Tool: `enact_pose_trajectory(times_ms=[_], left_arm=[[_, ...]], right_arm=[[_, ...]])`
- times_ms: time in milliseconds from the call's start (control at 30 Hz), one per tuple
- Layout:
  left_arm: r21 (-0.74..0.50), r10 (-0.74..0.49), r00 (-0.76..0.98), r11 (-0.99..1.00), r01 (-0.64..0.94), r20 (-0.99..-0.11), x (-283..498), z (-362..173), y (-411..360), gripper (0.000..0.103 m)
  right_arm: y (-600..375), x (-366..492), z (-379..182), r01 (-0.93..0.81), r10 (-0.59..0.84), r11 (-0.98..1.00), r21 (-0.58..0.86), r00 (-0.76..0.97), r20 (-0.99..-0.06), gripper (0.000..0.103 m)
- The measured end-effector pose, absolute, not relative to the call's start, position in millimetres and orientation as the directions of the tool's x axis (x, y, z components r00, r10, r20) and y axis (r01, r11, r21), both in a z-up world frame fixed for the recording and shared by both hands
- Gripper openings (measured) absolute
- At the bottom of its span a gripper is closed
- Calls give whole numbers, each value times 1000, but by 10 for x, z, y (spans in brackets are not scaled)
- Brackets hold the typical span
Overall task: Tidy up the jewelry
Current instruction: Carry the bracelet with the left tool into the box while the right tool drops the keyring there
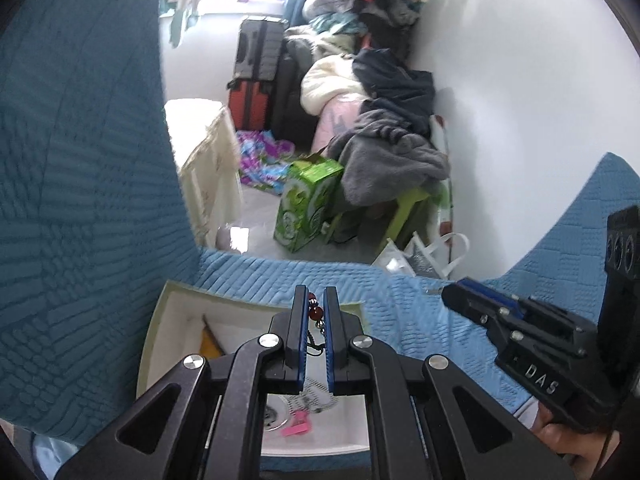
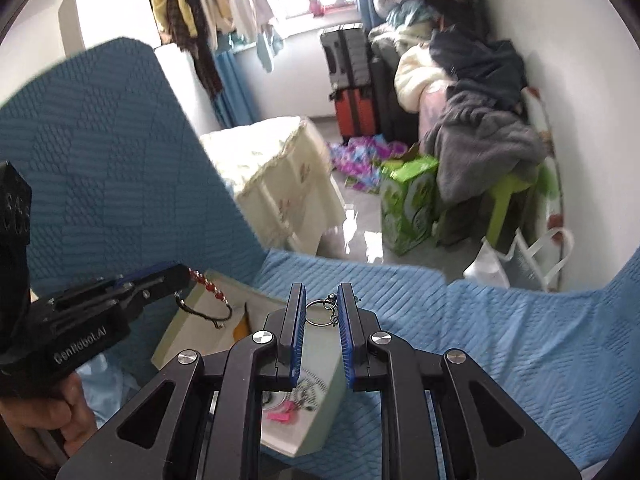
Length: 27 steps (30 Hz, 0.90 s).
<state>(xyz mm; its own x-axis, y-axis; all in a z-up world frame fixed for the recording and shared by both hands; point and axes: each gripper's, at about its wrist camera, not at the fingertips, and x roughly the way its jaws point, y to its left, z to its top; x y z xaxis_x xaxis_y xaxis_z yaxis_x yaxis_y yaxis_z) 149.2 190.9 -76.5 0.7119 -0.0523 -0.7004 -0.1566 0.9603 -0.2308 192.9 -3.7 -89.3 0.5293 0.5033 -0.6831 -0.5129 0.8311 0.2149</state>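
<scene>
A pale green open box [image 1: 154,340] with a white inside sits on the blue quilted cover; it also shows in the right wrist view [image 2: 188,320]. Inside lie a silver chain [image 1: 316,394] and a pink clip [image 1: 296,428]. My left gripper [image 1: 315,300] is shut on a red bead bracelet [image 1: 314,312] with a black cord, held above the box; the beads show in the right wrist view [image 2: 206,282]. My right gripper [image 2: 322,294] is partly closed around a silver key ring with a small chain [image 2: 320,312], above the box's right side. It shows at the right of the left wrist view [image 1: 452,294].
The blue quilted cover [image 2: 520,340] spreads under both grippers and rises as a fold on the left [image 1: 80,160]. Beyond its edge the floor holds a green carton [image 2: 408,204], a cream-covered table [image 2: 276,168], suitcases [image 2: 352,92] and a pile of clothes [image 2: 476,120].
</scene>
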Motion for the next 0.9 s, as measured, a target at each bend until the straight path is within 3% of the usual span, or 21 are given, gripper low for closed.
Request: enact_pose_trajectory(times_ms=[467, 667, 767, 900], left_arm=[[-254, -83, 594, 944, -210, -800, 1553, -1683, 2323, 5], [-263, -77, 609, 939, -223, -789, 1533, -1610, 2358, 6], [-255, -64, 618, 940, -226, -784, 1508, -1477, 2338, 7], [-225, -27, 622, 944, -242, -783, 1470, -1251, 2271, 8]], right_arm=[[449, 1960, -1921, -523, 470, 814, 252, 340, -814, 14], [436, 1997, -1907, -519, 469, 815, 258, 329, -820, 15], [401, 2001, -1787, -520, 471, 817, 251, 348, -811, 27], [300, 1949, -1534, -527, 494, 812, 251, 391, -777, 31]])
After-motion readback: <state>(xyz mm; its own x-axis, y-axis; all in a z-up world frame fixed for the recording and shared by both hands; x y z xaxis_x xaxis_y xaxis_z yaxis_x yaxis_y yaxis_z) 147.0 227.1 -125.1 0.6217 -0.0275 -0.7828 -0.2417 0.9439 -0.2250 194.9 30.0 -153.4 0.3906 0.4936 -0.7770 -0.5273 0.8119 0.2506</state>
